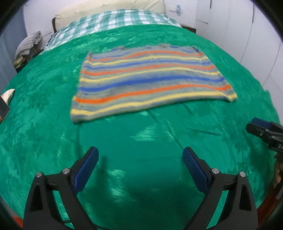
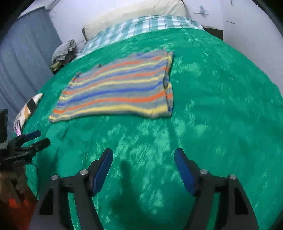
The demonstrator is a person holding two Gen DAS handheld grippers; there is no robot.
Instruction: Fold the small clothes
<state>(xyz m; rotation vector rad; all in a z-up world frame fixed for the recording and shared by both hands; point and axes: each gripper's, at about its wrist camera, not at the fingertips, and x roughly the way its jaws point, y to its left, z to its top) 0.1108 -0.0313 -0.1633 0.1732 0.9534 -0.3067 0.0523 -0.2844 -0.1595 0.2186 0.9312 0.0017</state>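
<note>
The left tool (image 1: 140, 157) and right tool (image 2: 143, 158) both hover low over the green blanket (image 1: 53, 141), fingers spread wide and gripping nothing. The striped garment (image 1: 150, 79) lies flat on the bed ahead, well apart from both. Beyond it sit a checked sheet (image 1: 123, 19) and cream pillow (image 1: 106, 7).

A wide bed covered by a plush emerald-green velvety blanket (image 1: 44, 109) carries everything. A small knitted garment striped in grey, orange, yellow and blue (image 1: 150, 79) lies flat on the blanket, near its middle. Beyond it, a green-and-white checked sheet (image 1: 113, 21) shows at the head of the bed, with a cream pillow (image 1: 106, 8) behind. A white and patterned object (image 2: 28, 109) rests at the left edge
</note>
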